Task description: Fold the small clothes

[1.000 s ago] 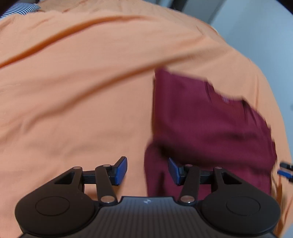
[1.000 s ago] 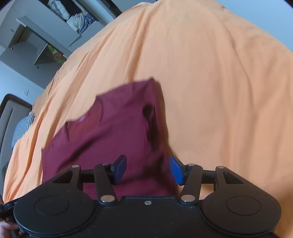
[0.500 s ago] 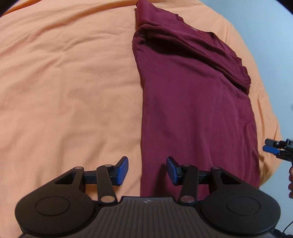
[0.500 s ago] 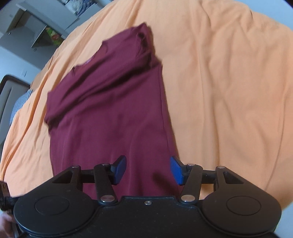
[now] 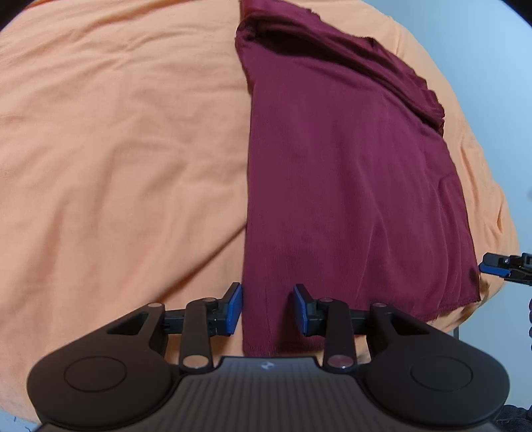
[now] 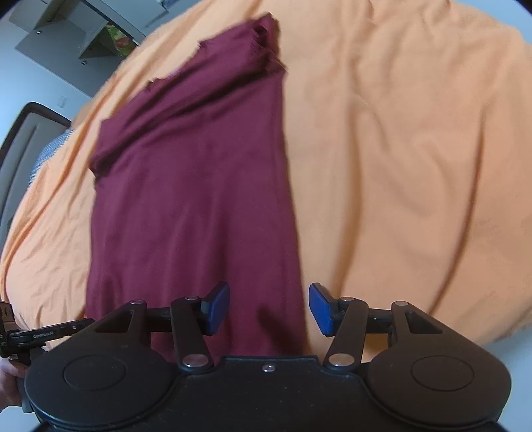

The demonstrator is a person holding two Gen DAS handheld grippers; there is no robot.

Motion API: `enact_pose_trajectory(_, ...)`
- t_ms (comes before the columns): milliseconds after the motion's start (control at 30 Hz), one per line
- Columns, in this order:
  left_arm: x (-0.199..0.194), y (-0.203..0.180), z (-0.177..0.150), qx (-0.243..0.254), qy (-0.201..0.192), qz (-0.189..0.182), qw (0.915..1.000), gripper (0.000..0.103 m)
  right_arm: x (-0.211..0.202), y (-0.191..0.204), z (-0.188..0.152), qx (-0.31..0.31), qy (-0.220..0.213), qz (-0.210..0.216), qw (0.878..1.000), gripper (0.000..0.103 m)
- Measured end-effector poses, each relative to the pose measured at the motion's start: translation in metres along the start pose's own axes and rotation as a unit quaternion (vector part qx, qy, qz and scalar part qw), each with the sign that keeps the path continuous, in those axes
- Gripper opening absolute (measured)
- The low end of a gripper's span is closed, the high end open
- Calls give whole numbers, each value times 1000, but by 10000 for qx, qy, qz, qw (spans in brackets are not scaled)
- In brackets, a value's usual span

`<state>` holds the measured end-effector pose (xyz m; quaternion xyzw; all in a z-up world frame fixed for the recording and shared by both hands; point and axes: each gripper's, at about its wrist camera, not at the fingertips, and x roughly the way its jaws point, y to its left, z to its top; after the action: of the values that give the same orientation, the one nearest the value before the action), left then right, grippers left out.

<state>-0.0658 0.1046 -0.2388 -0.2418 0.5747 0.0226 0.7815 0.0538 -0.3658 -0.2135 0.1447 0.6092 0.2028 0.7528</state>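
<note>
A maroon garment (image 5: pixel 349 186) lies flat on the orange bedsheet (image 5: pixel 116 149) as a long strip, with bunched folds at its far end. My left gripper (image 5: pixel 267 309) is open over the near left corner of the hem, and the cloth's edge runs between its blue pads. In the right wrist view the same garment (image 6: pixel 199 186) stretches away from me. My right gripper (image 6: pixel 269 307) is open above its near right corner. Each gripper shows in the other's view: the right one (image 5: pixel 498 267) and the left one (image 6: pixel 43 334).
The bedsheet (image 6: pixel 399 149) is wrinkled and falls away at the near edge. Grey shelves (image 6: pixel 83 30) stand far left, with a dark curved frame (image 6: pixel 20 133) and checked cloth (image 6: pixel 50 149) beside the bed. A hand (image 6: pixel 10 382) shows at lower left.
The garment was blurred and hanging a second ago; now it lies stretched flat on the sheet. Both grippers have drawn back to its near hem. The left fingers stand slightly closer together.
</note>
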Motion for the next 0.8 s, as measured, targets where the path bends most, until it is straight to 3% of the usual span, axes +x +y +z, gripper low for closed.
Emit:
enact_pose_trajectory(167,13,3,-2,-338,84,-49,9994,33,20,-10,-9,116,279,63,9995,51)
enact_pose_trajectory(200,14,2,-1,-363,96,-35,9993,29,23,-10,-9,118,350,43,9993,44)
enact_pose_trajectory(233,15,0,0,-344,108,-37,9993,18,26,-9,-8,91,401,26,9992,26)
enact_pose_trajectory(300,11,-5,1,-259,72,-37,9996,7,26,-4,-5,-77,453,95,9989,10)
enact_pose_trajectory(333,7,-6,1,-241,37,-43,9997,5,23,0,-4,-219,450,92,9987,8)
enact_pose_trajectory(433,-12,-4,-1,-326,-161,-126,9993,3,6,5,-3,-624,421,180,9970,4)
enact_pose_trajectory(567,-40,12,-20,-625,-336,-196,9973,2,-20,-18,-5,-457,357,327,9978,3)
enact_pose_trajectory(733,-33,11,-33,-648,-88,-68,9978,2,-21,-23,-9,-617,607,97,9962,3)
enact_pose_trajectory(800,-36,6,-25,-643,-132,-166,9977,2,-24,-20,-2,-545,580,215,9966,3)
